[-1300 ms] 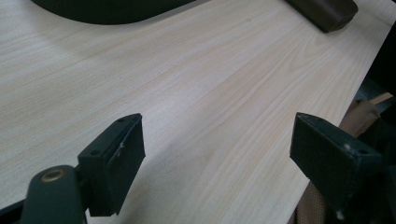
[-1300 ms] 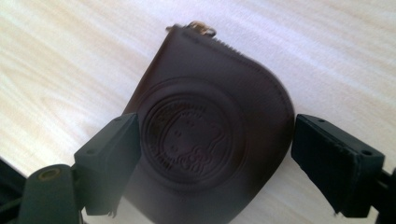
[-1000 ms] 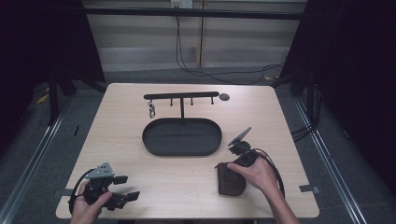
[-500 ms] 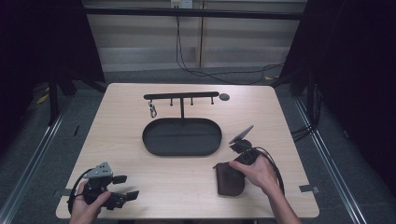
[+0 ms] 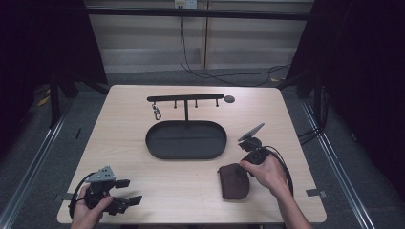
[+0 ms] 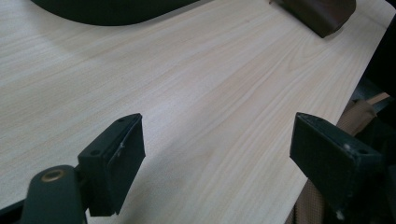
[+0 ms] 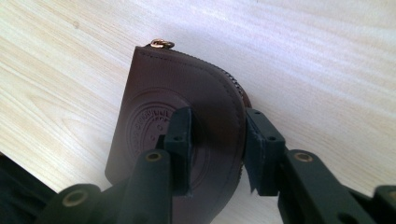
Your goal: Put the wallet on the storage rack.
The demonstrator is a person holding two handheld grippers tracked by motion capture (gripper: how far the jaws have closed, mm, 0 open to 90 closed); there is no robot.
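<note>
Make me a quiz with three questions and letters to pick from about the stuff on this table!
1. Where does the brown leather zip pouch lie?
A. inside the tray
B. on the wooden table, nearer the person than the black oval tray
C. hanging from the rack

2. How many things hang from the black T-shaped rack?
A. one
B. three
C. five

3. How is the left gripper?
A. shut on the pouch
B. open, holding nothing
C. shut on the rack

Answers:
1 B, the high view shows it on bare wood in front of the tray.
2 A, just a small metal clasp dangles near its left end.
3 B, its jaws stand wide apart over bare table.
</note>
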